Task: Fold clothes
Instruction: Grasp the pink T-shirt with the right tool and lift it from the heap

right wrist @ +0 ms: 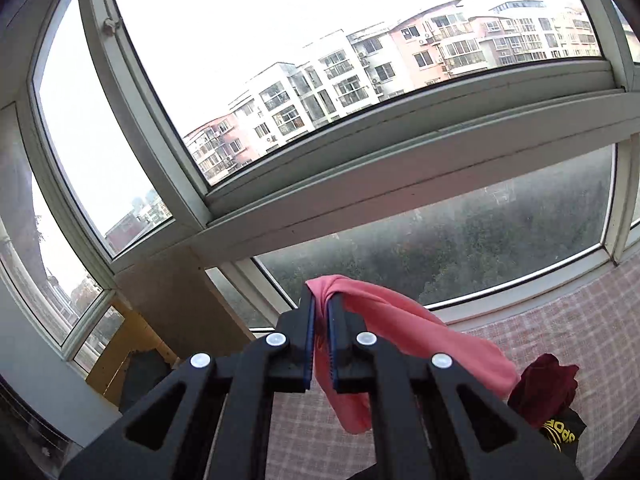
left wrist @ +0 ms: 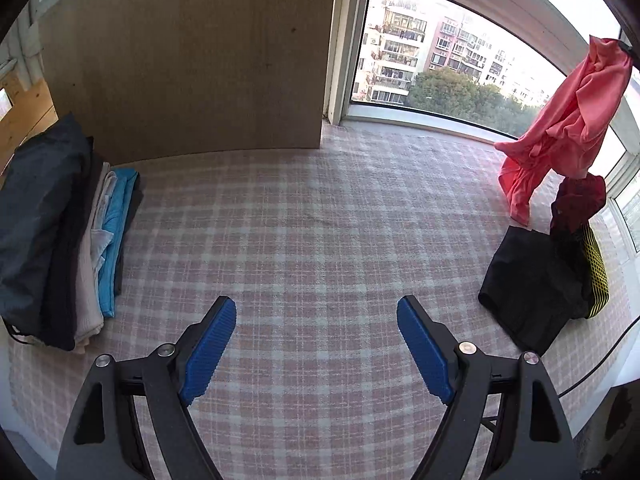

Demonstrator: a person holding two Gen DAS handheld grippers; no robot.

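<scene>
Two tongs: right tongs (right wrist: 319, 312) pinch a pink shirt (left wrist: 568, 120) above the bench (left wrist: 312, 216); left tongs (left wrist: 316, 316) gape empty.

The left gripper (left wrist: 316, 308) hangs with fingers spread above the checked table (left wrist: 304, 216). Folded clothes (left wrist: 72, 232) stack at left; a pink garment (left wrist: 560, 128) dangles above dark clothes (left wrist: 536, 284) at right.

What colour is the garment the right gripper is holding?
Coral pink garment, clearest in the left wrist view.
</scene>
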